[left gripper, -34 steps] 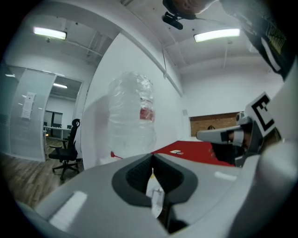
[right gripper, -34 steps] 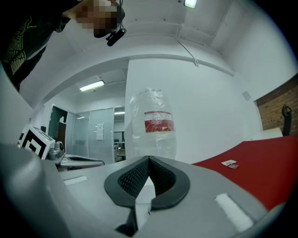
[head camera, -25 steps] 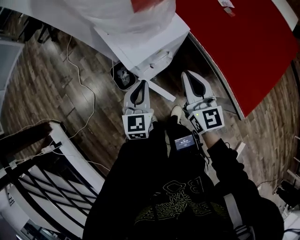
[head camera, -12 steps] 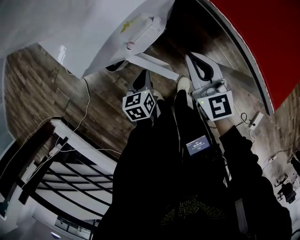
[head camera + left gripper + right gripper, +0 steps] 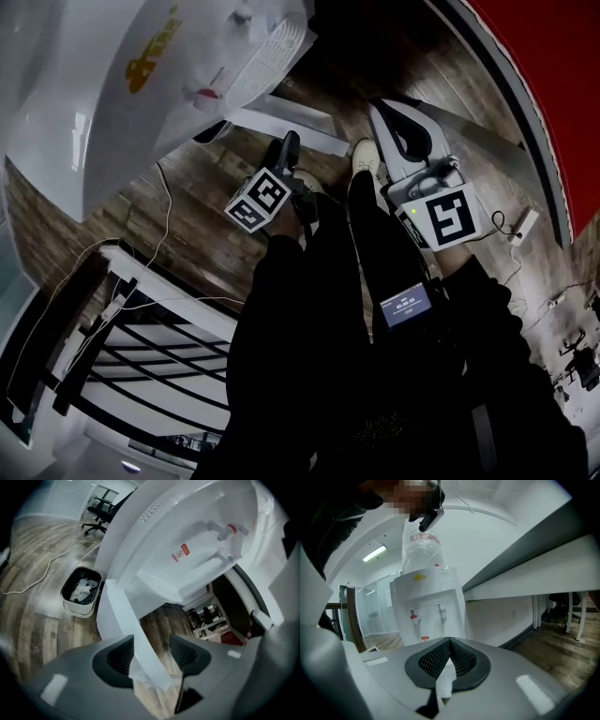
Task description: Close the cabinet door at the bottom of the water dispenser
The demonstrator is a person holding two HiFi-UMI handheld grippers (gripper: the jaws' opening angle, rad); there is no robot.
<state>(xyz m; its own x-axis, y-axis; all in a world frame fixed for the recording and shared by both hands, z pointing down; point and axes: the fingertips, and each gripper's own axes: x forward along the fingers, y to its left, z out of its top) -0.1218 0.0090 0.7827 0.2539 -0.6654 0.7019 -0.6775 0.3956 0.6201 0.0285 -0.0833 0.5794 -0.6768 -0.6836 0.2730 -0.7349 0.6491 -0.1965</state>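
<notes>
door (image 5: 291, 124) of the low cabinet, white, swung out from the foot of the dispenser (image 5: 141, 84) and standing open over the wood floor (image 5: 187, 216); in the head view it shows as a pale bar just ahead of the person's shoe (image 5: 364, 155). left gripper (image 5: 286, 150) points down at the door's free edge. in the left gripper view that gripper (image 5: 152, 636) has the door (image 5: 139, 641) edge passing between its fingers (image 5: 117, 658), which stand wide and have just been opening; the edge lies close to the pad at the view's left, contact not discernible. right gripper (image 5: 382, 111) sits to the right of the left one, beside the shoe and apart from the door. in the right gripper view this gripper (image 5: 450, 641) has its fingers (image 5: 436, 660) closed together, tip to tip, and it faces the dispenser (image 5: 429, 604) from low down. dispenser body: bottle (image 5: 422, 550) on top, two taps (image 5: 414, 616) on the front, one red. bin (image 5: 77, 606) with crumpled waste stands on the floor just beside the dispenser (image 5: 197, 541). cable (image 5: 47, 569) trails across the boards; chair (image 5: 100, 523) well behind. desk (image 5: 525, 578) runs along the wall to the right. rack (image 5: 141, 347), black and white, at lower left of the head view; small lit screen (image 5: 405, 307) on the person's front.
</notes>
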